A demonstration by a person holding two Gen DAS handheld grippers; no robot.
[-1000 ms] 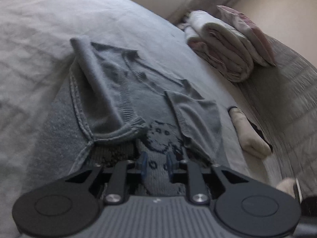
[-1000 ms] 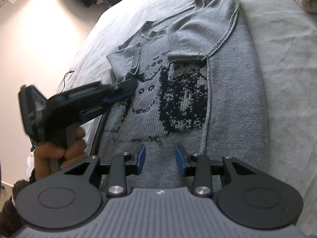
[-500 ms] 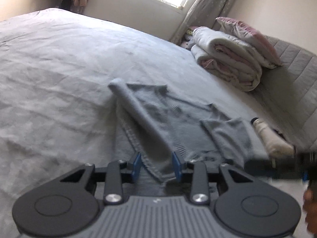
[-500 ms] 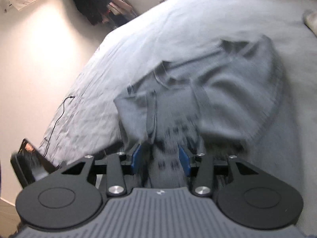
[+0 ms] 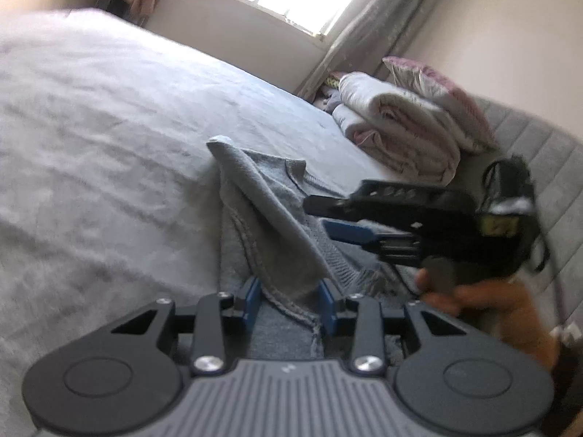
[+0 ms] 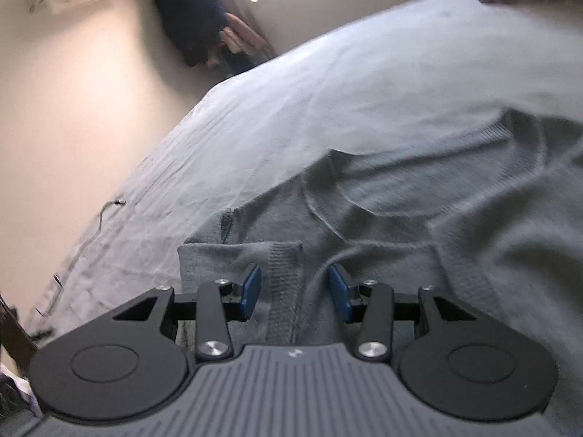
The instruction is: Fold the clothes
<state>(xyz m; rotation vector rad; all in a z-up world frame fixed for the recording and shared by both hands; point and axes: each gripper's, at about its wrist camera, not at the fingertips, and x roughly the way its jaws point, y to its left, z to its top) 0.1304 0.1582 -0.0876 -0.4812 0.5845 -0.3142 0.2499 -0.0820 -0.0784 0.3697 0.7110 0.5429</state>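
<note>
A grey knit sweater (image 5: 262, 211) lies flat on the grey bed (image 5: 109, 127), both sleeves folded in over its front. My left gripper (image 5: 289, 302) is low over the near folded sleeve. Its jaws are opening, and the sleeve's stitched edge lies between the blue pads, which do not press it. In the right wrist view the sweater (image 6: 437, 218) fills the lower right. My right gripper (image 6: 295, 293) stands open astride a ribbed cuff. In the left wrist view the right gripper (image 5: 324, 215) hovers over the sweater's middle, held by a hand (image 5: 484, 309).
Folded blankets and a pink pillow (image 5: 400, 134) are stacked against the quilted headboard (image 5: 528, 153). A window with a curtain (image 5: 364, 29) is behind. Dark clothes (image 6: 189, 18) hang in the far corner, and a thin cable (image 6: 105, 211) lies at the sheet's (image 6: 364, 91) left edge.
Both grippers have come down close to the sweater. The right one swept across to the cuff and now shows in the left view. The left jaws stand wider, around the sleeve edge.
</note>
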